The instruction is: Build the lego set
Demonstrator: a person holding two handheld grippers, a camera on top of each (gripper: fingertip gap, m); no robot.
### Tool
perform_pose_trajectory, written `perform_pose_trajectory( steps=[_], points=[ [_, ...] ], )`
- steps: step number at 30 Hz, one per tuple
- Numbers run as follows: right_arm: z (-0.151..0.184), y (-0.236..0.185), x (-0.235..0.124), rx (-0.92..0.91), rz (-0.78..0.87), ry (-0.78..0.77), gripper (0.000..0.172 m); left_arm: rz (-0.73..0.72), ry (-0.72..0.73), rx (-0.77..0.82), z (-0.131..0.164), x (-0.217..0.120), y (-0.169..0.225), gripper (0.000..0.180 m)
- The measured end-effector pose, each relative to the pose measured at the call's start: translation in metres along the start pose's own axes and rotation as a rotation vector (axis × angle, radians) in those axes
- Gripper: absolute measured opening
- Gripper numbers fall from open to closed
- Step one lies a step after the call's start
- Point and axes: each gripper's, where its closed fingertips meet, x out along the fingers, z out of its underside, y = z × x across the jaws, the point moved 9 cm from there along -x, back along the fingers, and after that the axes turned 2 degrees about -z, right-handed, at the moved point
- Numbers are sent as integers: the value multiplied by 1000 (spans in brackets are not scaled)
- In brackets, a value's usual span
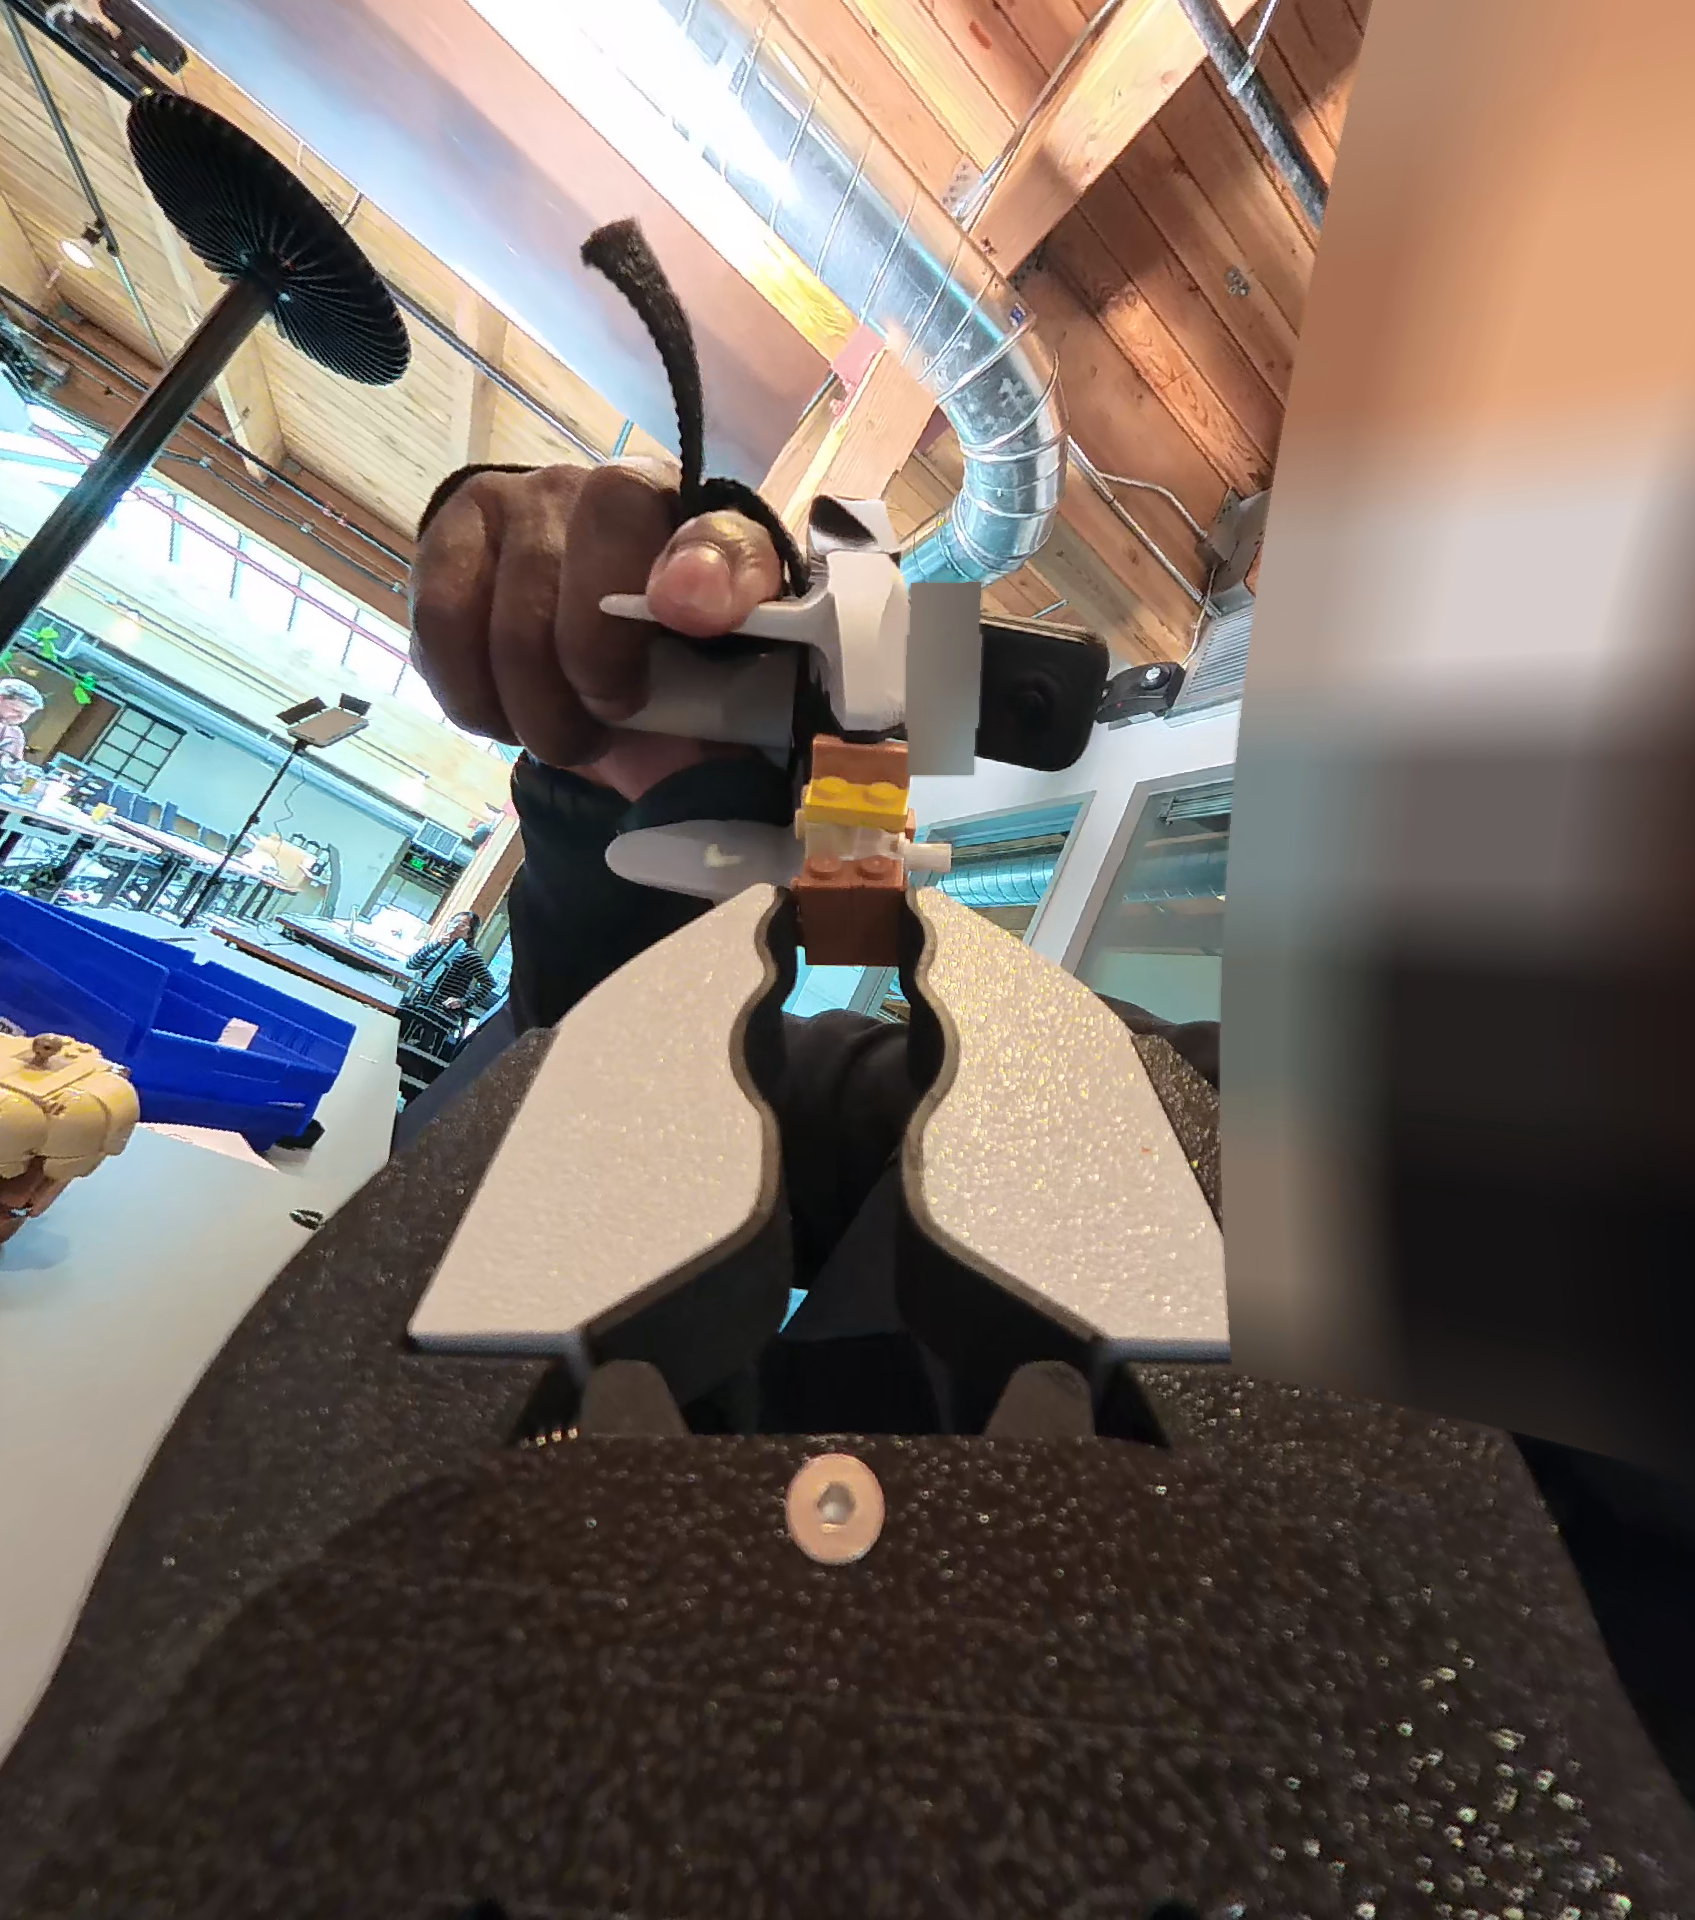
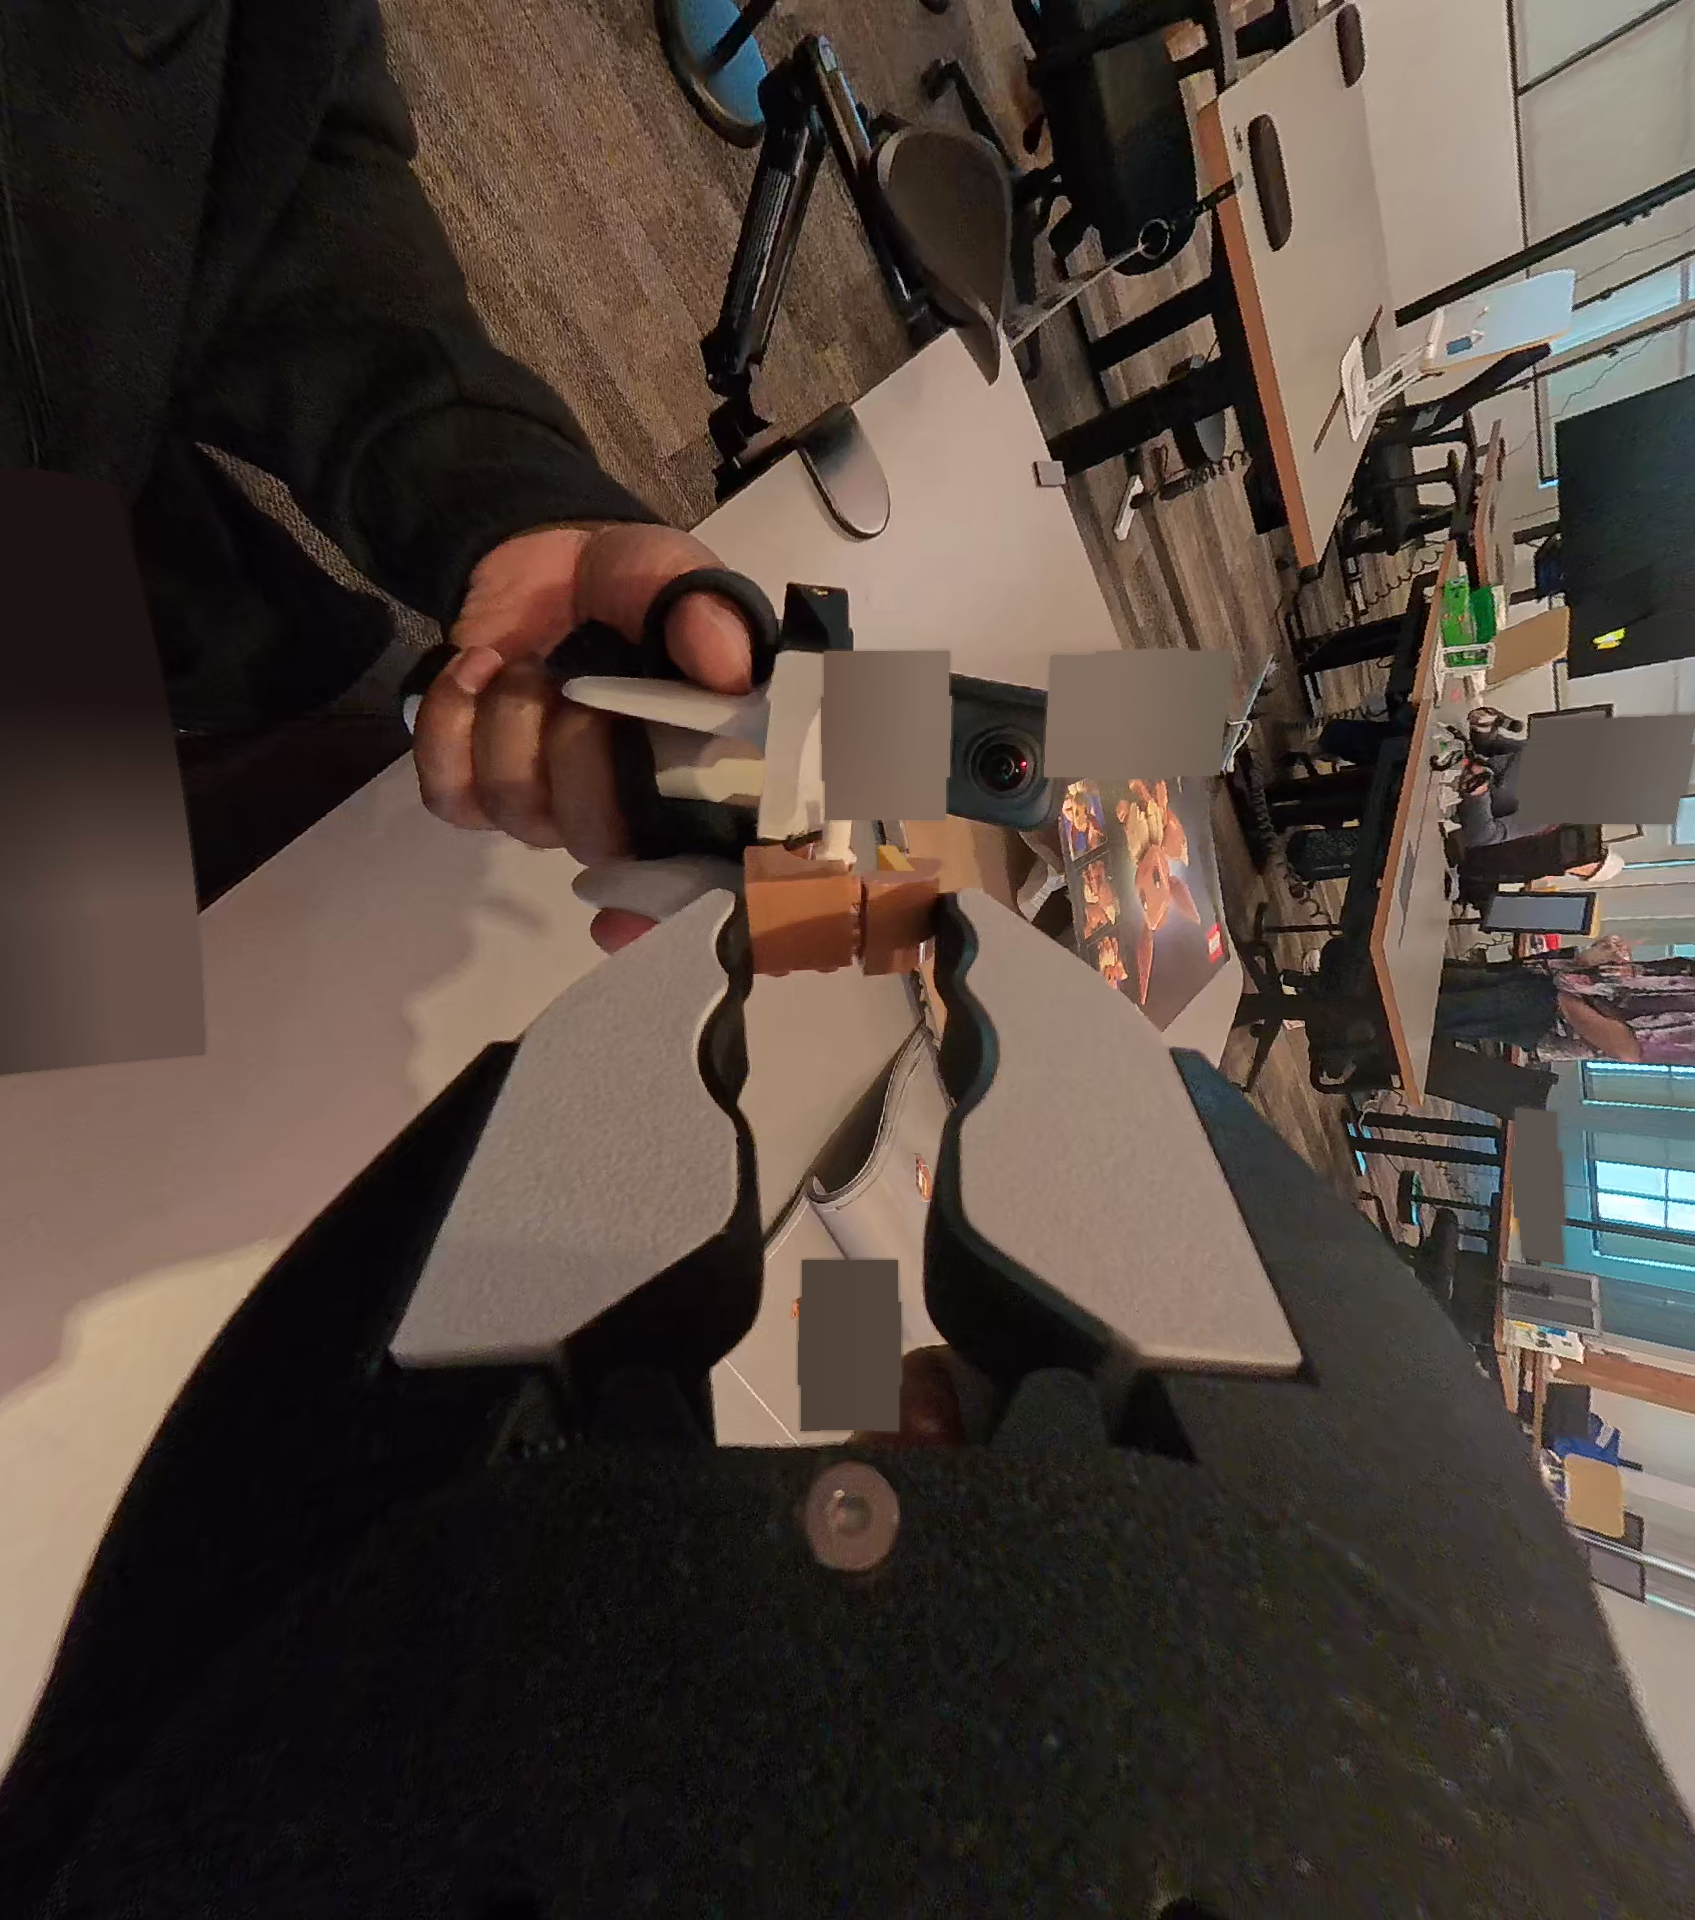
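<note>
While the left gripper pinches 1 end of a small brown brick assembly, the right gripper clamps its other end, both held aloft between them.

Left claw: two pale grey speckled fingers with wavy black inner edges, on a rough black body.
Screw: one silver hex-socket head, centred on that body.
Right claw: same grey fingers, black wavy pads, dull screw below.
Handles: white trigger, black finger loop, black strap.
Sleeve: dark jacket.
</note>
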Motion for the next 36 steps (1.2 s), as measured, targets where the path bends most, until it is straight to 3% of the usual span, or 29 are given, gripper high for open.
perform_pose_trajectory(
  steps=[36],
  points=[
    [12,8,8,56,-4,-46,40,24,133,-12,-3,-7,-11,18]
  ],
)
